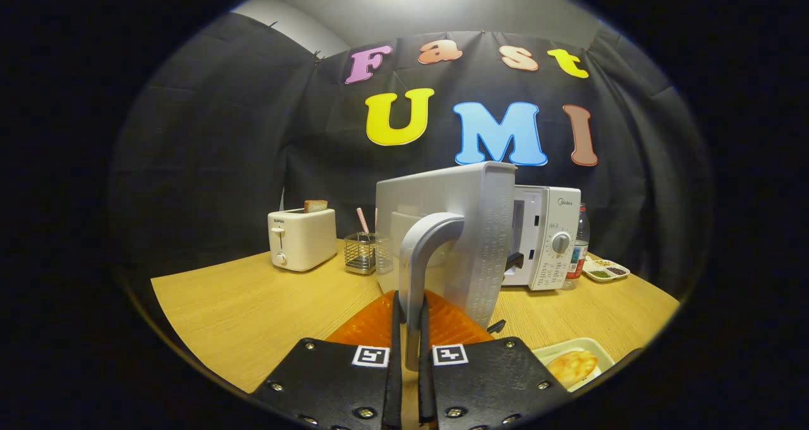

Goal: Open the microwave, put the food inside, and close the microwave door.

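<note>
A white microwave (pixel 547 243) stands on the wooden table (pixel 253 310). Its door (pixel 468 227) is swung wide open toward me, edge on, and hides most of the cavity. The grey curved door handle (pixel 422 259) runs down between my fingers. My gripper (pixel 409 329) is shut on that handle, both fingers pressing its lower end. The food, a round golden flatbread (pixel 572 365), lies on a white plate (pixel 553 351) just right of my fingers, close to the table's near edge.
A white toaster (pixel 302 238) with a slice of bread in it stands at the far left. A wire basket (pixel 361 253) with utensils sits beside it. A bottle (pixel 578 246) and a small divided dish (pixel 605 270) stand right of the microwave.
</note>
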`<move>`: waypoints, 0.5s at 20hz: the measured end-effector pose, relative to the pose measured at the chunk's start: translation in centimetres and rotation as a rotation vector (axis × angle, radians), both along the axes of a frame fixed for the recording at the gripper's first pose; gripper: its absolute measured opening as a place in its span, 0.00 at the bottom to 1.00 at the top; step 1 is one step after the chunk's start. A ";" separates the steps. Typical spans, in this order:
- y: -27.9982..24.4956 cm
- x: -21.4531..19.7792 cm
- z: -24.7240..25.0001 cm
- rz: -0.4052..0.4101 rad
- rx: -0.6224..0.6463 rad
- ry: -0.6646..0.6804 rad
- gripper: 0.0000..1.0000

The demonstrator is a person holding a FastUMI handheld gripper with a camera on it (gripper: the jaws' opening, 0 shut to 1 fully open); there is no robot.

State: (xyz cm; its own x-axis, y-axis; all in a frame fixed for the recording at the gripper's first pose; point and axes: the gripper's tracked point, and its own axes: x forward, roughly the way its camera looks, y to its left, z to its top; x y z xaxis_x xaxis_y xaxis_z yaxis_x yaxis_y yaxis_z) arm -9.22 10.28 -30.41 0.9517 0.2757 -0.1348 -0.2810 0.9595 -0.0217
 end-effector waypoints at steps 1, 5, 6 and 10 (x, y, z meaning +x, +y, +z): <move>1.0 -0.4 -0.1 -0.018 -0.006 -0.008 0.11; 6.0 -2.2 0.2 -0.102 0.000 -0.063 0.11; 7.3 -2.5 0.4 -0.128 -0.002 -0.077 0.10; 11.4 -2.7 0.4 -0.228 -0.009 -0.089 0.10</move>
State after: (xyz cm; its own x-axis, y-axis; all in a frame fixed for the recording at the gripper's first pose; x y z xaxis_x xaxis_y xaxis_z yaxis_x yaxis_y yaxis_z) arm -11.94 21.65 -30.00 0.9975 0.0520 -0.0486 -0.0542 0.9975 -0.0455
